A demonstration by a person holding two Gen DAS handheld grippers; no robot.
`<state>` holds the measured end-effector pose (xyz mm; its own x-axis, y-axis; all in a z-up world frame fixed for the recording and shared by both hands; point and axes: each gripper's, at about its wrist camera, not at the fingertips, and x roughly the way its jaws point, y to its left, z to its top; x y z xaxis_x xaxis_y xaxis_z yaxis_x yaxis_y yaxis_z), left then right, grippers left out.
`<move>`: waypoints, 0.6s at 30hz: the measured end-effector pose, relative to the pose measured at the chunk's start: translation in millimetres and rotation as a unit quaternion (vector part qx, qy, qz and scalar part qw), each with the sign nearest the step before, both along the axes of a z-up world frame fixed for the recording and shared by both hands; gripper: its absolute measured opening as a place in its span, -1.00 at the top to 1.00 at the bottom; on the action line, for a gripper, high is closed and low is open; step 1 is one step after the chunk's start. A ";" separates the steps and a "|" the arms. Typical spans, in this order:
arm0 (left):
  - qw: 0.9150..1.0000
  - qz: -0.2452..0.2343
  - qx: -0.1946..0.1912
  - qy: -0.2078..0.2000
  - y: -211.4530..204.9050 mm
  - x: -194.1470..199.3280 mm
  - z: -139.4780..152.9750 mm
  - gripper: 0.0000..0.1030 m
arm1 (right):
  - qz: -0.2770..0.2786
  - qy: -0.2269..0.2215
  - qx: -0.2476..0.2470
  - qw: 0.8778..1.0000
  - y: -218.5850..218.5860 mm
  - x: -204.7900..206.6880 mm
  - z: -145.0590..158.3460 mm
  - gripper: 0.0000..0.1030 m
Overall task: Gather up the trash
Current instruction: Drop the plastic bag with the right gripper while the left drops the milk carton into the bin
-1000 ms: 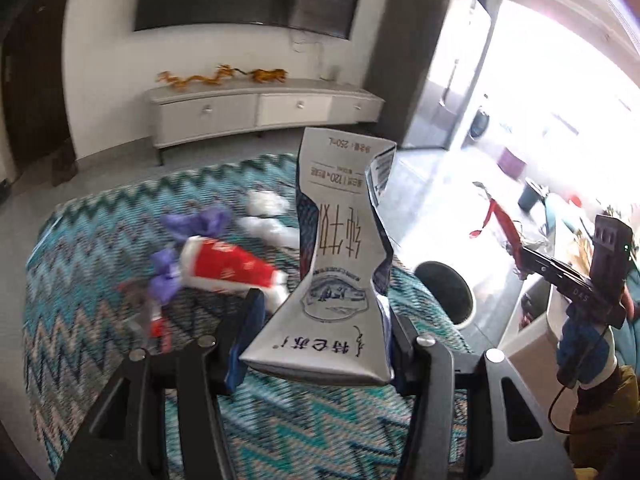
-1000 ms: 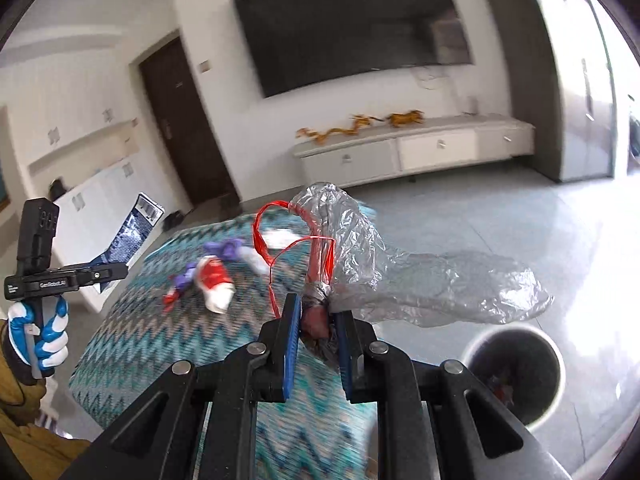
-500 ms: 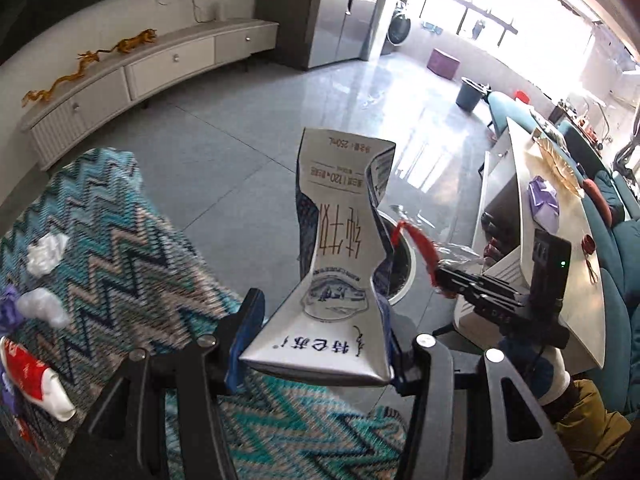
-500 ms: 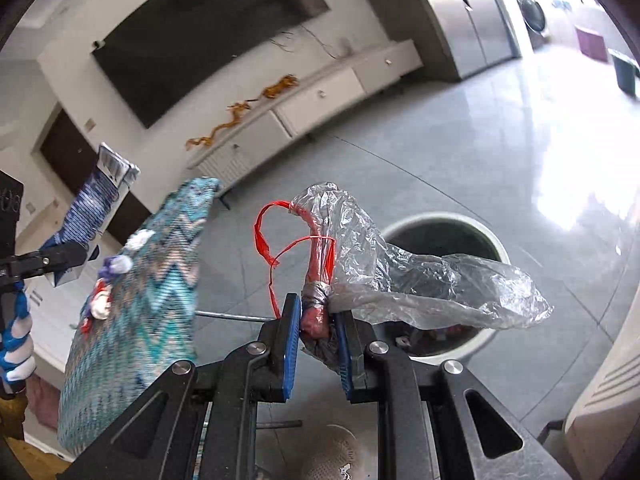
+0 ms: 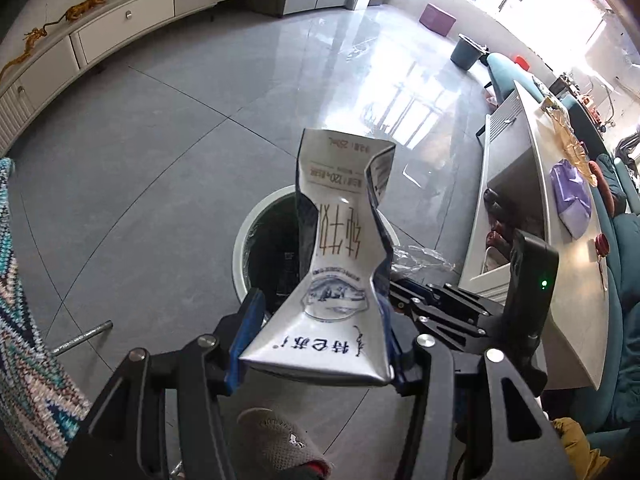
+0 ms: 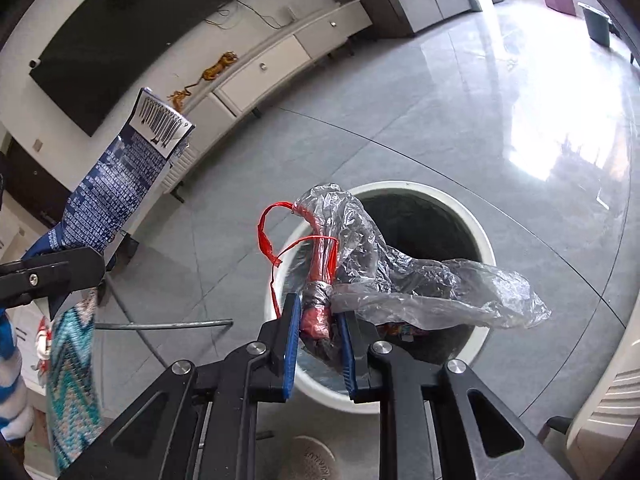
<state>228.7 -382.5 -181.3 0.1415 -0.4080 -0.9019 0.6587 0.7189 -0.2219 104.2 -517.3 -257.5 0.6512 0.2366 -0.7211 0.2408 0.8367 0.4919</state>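
Observation:
A crushed white and blue milk carton [image 5: 340,240] stands upright in my left gripper [image 5: 320,320], whose blue pads are shut on its lower end. It hangs over a round white trash bin [image 5: 244,240] on the grey floor. In the right wrist view my right gripper [image 6: 318,320] is shut on the knotted neck of a clear plastic bag [image 6: 420,280] tied with red string. The bag hangs over the bin's [image 6: 480,232] dark opening. The carton [image 6: 116,192] and left gripper [image 6: 52,272] show at the left there. The right gripper [image 5: 404,286] sits just right of the carton.
A table with a teal zigzag cloth [image 5: 24,320] and a metal leg [image 5: 80,336] lies to the left. A white low table [image 5: 560,240] stands right of the bin. A long white cabinet [image 5: 120,28] lines the far wall. A grey shoe [image 5: 280,444] shows below.
Both grippers swung away from the zigzag-clothed table and down toward the floor. The white bin now lies right under the carton and the bag. Both grips are unchanged.

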 end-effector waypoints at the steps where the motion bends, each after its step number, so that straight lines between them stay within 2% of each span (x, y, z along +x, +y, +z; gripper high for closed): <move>1: 1.000 0.003 -0.001 0.004 -5.0 3.7 -5.2 0.00 | -0.003 0.007 -0.001 1.000 -2.8 3.0 -4.3 0.63; 5: 1.000 0.018 -0.012 0.019 -18.1 17.5 -17.4 0.00 | -0.014 0.027 -0.012 0.999 -8.3 9.8 -15.7 0.59; 10: 0.998 0.029 -0.032 0.045 -29.6 28.5 -25.2 -0.04 | -0.027 0.033 -0.024 0.999 -8.2 9.7 -17.6 0.32; 11: 0.998 0.031 -0.036 0.049 -29.2 29.0 -25.0 -0.09 | -0.028 0.033 -0.027 0.999 -7.2 9.1 -16.9 0.23; 13: 0.997 0.035 -0.048 0.050 -27.9 28.3 -21.2 -0.30 | -0.030 0.032 -0.033 0.999 -5.4 7.2 -13.3 0.18; 18: 0.996 0.035 -0.064 0.046 -13.3 22.4 -2.8 -0.30 | -0.034 0.025 -0.046 0.998 -0.8 4.3 2.9 0.05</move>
<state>251.1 -395.8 -184.1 0.0927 -0.5134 -0.8531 0.5811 0.7236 -0.3723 108.6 -518.0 -254.6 0.6257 0.1247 -0.7700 0.3206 0.8588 0.3996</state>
